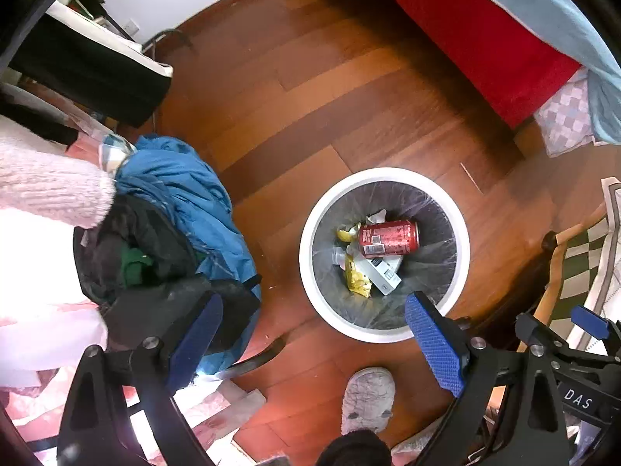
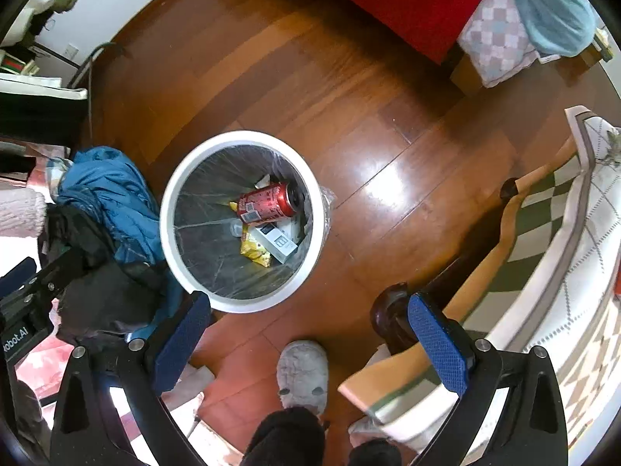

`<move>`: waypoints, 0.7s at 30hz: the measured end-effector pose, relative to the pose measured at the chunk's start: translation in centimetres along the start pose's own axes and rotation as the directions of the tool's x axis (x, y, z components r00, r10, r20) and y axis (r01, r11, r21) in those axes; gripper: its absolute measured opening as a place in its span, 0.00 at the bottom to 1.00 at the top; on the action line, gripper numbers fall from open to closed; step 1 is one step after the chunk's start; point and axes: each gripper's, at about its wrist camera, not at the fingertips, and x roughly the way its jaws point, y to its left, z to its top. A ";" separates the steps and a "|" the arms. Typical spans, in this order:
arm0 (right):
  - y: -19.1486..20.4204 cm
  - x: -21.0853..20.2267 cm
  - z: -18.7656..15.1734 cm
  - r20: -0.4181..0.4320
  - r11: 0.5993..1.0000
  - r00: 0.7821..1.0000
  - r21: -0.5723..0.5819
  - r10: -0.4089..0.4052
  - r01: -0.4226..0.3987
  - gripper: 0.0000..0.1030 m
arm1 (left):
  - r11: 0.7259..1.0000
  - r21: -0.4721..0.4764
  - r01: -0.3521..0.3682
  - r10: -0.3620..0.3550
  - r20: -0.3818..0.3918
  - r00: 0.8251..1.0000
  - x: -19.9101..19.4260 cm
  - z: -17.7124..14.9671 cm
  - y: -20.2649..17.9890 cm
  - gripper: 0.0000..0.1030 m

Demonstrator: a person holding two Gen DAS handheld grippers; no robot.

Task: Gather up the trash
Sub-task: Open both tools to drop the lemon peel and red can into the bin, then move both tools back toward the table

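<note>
Both pairs of tongs, left [image 1: 314,343] and right [image 2: 308,343], hang apart and empty over the wooden floor [image 1: 310,89]. The round white bin with a clear liner [image 1: 308,209] stands on the floor near the pile of blue and black clothing [image 1: 186,194]. Inside lie a red drink can [image 1: 388,239], a white carton [image 1: 382,273] and a yellow wrapper [image 1: 357,279], half buried. A grey slipper [image 2: 302,374] is cut off by a dark trouser leg.

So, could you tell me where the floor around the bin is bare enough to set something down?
Bare wood floor runs between the white bin and the red bedspread. It is crowded on the bin's other side, where the blue jacket pile reaches it, and the grey slipper lies just below.
</note>
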 end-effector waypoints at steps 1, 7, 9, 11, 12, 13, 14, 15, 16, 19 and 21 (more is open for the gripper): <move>0.1 -0.9 -0.3 0.011 1.000 1.000 0.000 0.003 -0.003 1.00 | 1.000 0.001 -0.002 0.002 0.007 1.000 -0.6 -0.2 0.0 0.94; 0.7 -6.3 -2.0 0.075 1.000 0.997 -0.014 0.017 -0.016 1.00 | 1.000 0.014 -0.007 0.007 0.042 0.999 -5.3 -1.5 0.2 0.94; 0.7 -8.1 -2.6 0.091 1.000 0.996 -0.015 0.024 -0.023 1.00 | 1.000 0.016 -0.007 0.007 0.051 0.999 -7.2 -2.0 0.3 0.94; 0.6 -10.2 -3.3 0.109 0.999 0.994 -0.017 0.033 -0.032 1.00 | 1.000 0.013 -0.009 0.008 0.060 0.998 -8.8 -2.4 0.4 0.94; 0.5 -11.1 -3.6 0.115 0.999 0.993 -0.016 0.039 -0.038 1.00 | 1.000 0.010 -0.005 0.005 0.067 0.998 -9.7 -2.7 0.5 0.94; 0.4 -12.1 -3.9 0.121 0.999 0.992 -0.016 0.046 -0.044 1.00 | 1.000 0.008 -0.007 0.006 0.071 0.997 -10.4 -2.9 0.4 0.94; 0.3 -13.1 -4.2 0.127 0.998 0.990 -0.015 0.055 -0.053 1.00 | 1.000 0.004 -0.007 0.006 0.078 0.997 -11.4 -3.1 0.5 0.94; 0.2 -14.0 -4.6 0.133 0.998 0.989 -0.017 0.064 -0.063 1.00 | 1.000 0.001 -0.003 0.002 0.084 0.996 -12.2 -3.3 0.4 0.94; 0.1 -14.9 -4.9 0.140 0.997 0.987 -0.017 0.075 -0.073 1.00 | 1.000 -0.002 -0.003 0.003 0.093 0.996 -13.1 -3.6 0.4 0.94; -0.4 -17.6 -5.9 0.161 0.993 0.980 -0.013 0.117 -0.116 1.00 | 1.000 -0.004 -0.017 0.018 0.123 0.992 -15.6 -4.2 0.1 0.93; -1.1 -19.4 -6.7 0.182 0.986 0.969 -0.001 0.167 -0.169 1.00 | 0.999 -0.007 -0.051 0.051 0.152 0.987 -17.6 -4.6 -0.3 0.93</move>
